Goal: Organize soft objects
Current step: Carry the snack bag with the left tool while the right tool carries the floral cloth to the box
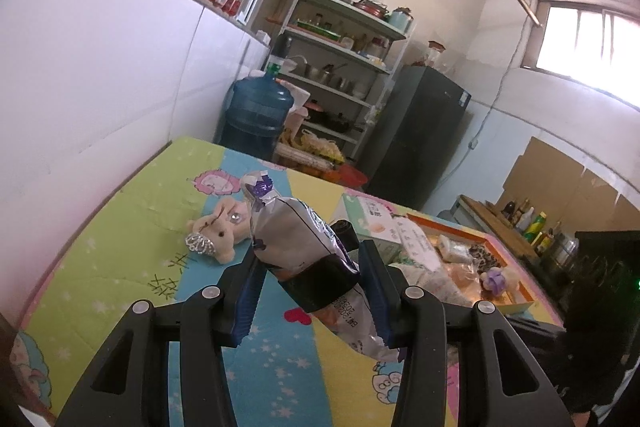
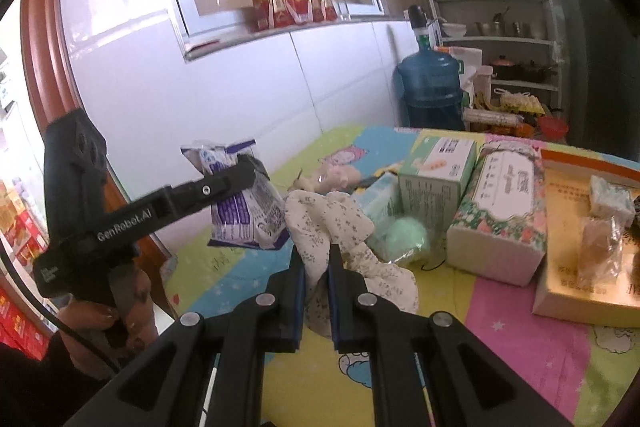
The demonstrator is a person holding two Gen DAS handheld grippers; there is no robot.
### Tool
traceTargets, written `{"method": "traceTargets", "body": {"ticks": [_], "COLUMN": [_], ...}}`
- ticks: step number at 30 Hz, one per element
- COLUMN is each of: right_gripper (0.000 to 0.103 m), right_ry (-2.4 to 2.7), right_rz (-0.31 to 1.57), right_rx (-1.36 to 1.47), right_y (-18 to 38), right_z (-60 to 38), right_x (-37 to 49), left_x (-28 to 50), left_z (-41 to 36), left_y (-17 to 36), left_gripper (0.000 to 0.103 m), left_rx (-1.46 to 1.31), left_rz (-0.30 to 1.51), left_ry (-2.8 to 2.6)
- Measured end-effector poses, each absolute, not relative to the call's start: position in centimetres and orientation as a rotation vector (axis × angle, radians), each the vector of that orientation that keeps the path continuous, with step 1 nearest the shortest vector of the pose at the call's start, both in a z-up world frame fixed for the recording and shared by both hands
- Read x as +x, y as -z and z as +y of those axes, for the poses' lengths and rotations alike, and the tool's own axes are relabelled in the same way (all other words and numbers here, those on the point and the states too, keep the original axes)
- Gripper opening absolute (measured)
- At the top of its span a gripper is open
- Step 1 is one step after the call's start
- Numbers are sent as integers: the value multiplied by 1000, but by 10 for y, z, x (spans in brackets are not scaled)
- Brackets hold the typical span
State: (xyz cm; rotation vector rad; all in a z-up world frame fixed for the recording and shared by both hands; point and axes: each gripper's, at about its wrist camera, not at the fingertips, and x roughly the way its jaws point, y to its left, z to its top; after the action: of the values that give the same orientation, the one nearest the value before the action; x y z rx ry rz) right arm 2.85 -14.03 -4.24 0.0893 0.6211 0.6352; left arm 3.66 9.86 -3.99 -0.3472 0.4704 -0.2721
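Observation:
My left gripper point(image 1: 312, 267) is shut on a silver and purple snack bag point(image 1: 296, 235) and holds it above the colourful play mat point(image 1: 120, 239); the bag also shows in the right wrist view point(image 2: 244, 203), held up at the left. My right gripper point(image 2: 316, 263) is shut on a white floral cloth point(image 2: 336, 227) that drapes down onto the mat. A beige plush toy point(image 1: 218, 231) with a silver crown lies on the mat past the bag.
An orange-rimmed tray point(image 2: 580, 287) with small wrapped items sits at the right. A floral tissue box point(image 2: 500, 215), a green box point(image 2: 436, 171) and a pale green round item point(image 2: 408, 235) stand beside it. A blue water jug point(image 2: 432, 87) and shelves stand behind the mat.

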Motion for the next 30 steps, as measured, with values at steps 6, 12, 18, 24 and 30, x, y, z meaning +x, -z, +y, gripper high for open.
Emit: {"method": "traceTargets", "body": {"ticks": [6,12,18,24,30], "right_gripper": [10,10,10,10,10], "right_ry": [-606,-553,-481,-390,-304], "right_rz": [575,546,527,490,463], "right_rx": [96,109,143,153,187], "right_y": [28,20,18,14,10], "right_z": [-156,-179,-213,-248,-292], "right_x": [20,16,14,13,14], "left_x": [34,40,49,59,68], "left_z": [91,69,37,0,-40], "left_y": [32,24,15,9,6], "left_gripper": [48,48,48,48,47], "left_rx": [-335,-304,-268,-241,-227], "left_rz": [456,456,455,459,462], "left_ry": [290,344,408,477,547]}}
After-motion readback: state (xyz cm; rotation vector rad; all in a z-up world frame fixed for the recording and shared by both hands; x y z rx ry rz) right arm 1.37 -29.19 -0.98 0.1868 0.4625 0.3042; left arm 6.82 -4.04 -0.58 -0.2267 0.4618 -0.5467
